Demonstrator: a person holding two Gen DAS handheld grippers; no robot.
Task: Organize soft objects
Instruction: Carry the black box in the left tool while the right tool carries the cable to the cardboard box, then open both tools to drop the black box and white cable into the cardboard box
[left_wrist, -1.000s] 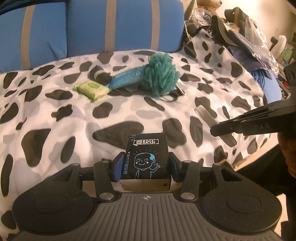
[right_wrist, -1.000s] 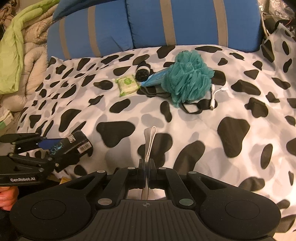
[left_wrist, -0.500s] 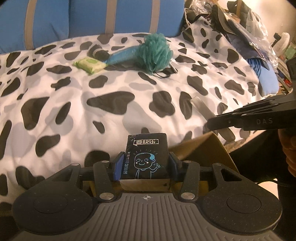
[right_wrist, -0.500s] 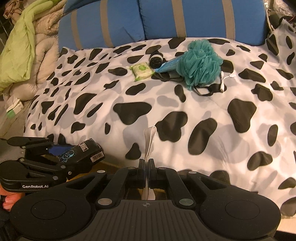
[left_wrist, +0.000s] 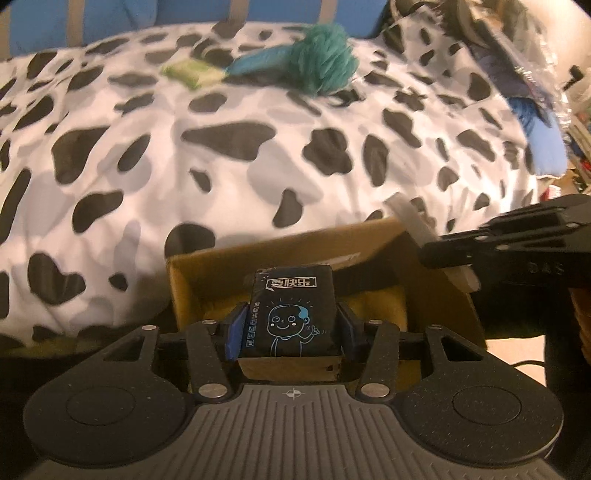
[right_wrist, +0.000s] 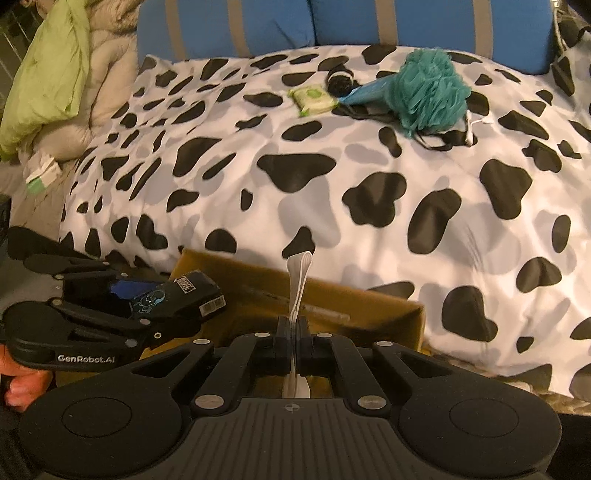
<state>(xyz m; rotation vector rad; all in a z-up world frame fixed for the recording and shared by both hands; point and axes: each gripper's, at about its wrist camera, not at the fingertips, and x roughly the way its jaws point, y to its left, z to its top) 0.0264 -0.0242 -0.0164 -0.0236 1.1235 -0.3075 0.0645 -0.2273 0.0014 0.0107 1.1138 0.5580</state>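
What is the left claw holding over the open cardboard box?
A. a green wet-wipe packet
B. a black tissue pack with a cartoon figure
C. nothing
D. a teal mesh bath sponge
B: the left claw is clamped on the black cartoon-printed tissue pack above the brown cardboard box.

A cow-print bedspread covers the bed. Blue pillows with grey stripes line its far edge. A green and beige quilt is bunched at the far left.

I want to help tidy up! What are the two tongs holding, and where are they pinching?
Left tongs squeeze the black tissue pack by its two long sides. Right tongs pinch a thin white strip near its lower end.
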